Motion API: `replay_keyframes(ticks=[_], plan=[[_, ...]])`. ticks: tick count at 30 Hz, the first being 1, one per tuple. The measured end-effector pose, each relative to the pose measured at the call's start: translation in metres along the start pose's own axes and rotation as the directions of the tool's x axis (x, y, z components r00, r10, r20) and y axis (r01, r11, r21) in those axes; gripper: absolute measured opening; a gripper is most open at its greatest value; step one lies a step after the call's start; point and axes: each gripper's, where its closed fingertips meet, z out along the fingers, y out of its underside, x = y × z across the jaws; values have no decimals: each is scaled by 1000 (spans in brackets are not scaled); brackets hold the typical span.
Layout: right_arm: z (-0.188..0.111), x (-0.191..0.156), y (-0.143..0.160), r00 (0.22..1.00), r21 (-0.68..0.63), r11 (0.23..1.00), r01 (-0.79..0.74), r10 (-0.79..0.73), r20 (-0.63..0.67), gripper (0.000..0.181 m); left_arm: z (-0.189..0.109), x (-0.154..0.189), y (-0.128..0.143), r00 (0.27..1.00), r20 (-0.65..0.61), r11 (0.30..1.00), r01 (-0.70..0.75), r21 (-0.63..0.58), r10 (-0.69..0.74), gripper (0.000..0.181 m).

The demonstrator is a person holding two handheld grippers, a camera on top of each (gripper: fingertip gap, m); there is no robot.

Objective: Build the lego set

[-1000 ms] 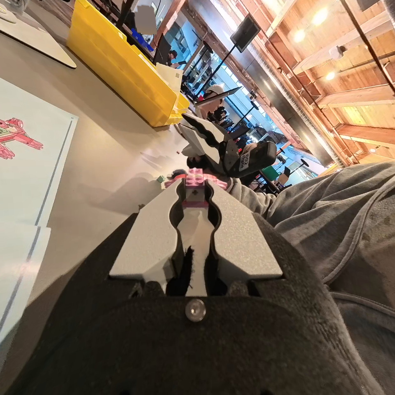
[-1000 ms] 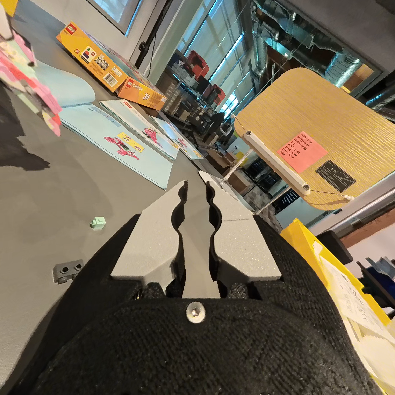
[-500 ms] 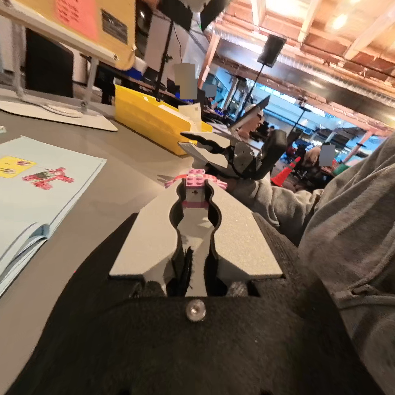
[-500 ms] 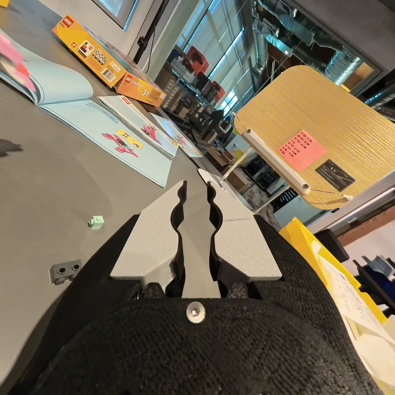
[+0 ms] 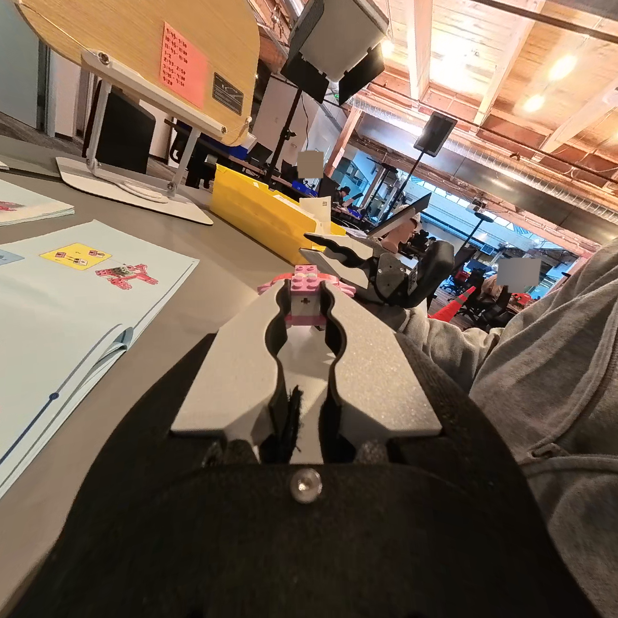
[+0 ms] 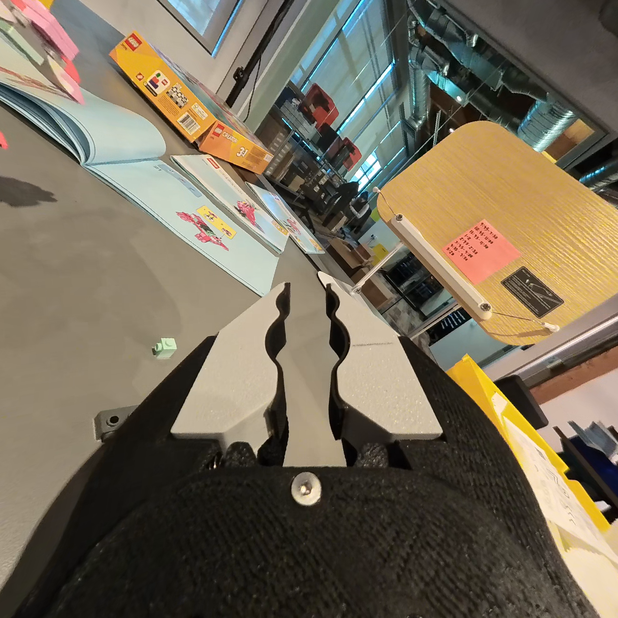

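Note:
My left gripper [image 5: 304, 291] is shut on a pink lego model [image 5: 303, 286] with a grey block in its middle, held above the grey table [image 5: 217, 267]. The model also shows blurred at the top left of the right wrist view [image 6: 50, 36]. My right gripper [image 6: 307, 286] has its jaws a little apart with nothing between them, low over the table. It also shows beyond the model in the left wrist view [image 5: 337, 254]. A small mint-green brick [image 6: 165, 347] and a dark grey brick [image 6: 108, 423] lie on the table left of the right gripper.
Open instruction booklets [image 5: 83, 301] [image 6: 140, 174] lie on the table, with an orange lego box [image 6: 187, 107] behind. A yellow bin [image 5: 267, 214] [image 6: 501, 418] and a wooden board on a white stand [image 5: 150, 50] are at the table's far side. A grey sleeve [image 5: 501, 368] is at the right. Left tips to right tips: about 20 cm. The small mint-green brick [image 6: 165, 347] is closer to my right gripper, around 8 cm from its tips; the left tips are 20 cm off.
The left gripper has swung and levelled out with the pink model still in it; the booklet and wooden board came into its view. The right gripper has barely moved.

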Motion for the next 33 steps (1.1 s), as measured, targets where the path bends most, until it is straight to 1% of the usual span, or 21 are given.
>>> replay_keyframes(ticks=[33], plan=[[4,-3,-5,1000,28,1000,-1,0,26,22,0,-5,-1,999,11,1000,30,9,-30,15]])
